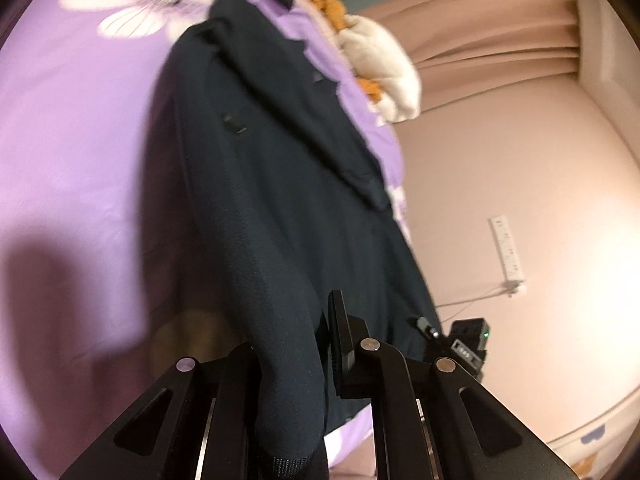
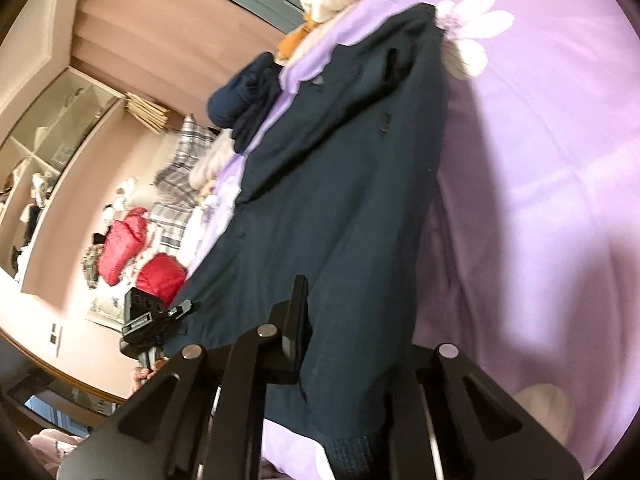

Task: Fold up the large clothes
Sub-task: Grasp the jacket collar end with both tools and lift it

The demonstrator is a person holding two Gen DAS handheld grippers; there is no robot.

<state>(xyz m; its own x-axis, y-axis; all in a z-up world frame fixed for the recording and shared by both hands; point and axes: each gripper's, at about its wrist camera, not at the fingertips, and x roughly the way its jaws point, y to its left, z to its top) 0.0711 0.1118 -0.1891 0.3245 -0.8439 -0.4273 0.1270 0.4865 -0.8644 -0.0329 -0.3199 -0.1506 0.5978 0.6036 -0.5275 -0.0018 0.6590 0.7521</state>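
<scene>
Now both claws grip the same dark navy garment (image 1: 256, 184) — it lies stretched along a purple flowered bedsheet (image 1: 72, 152). Its near hem is bunched between the closed jaws of the left gripper (image 1: 296, 360), and the right gripper (image 2: 340, 344) is likewise clamped on the hem — the cloth drapes over its fingers. A cream and orange plush toy (image 1: 380, 68) sits by the garment's far end.
</scene>
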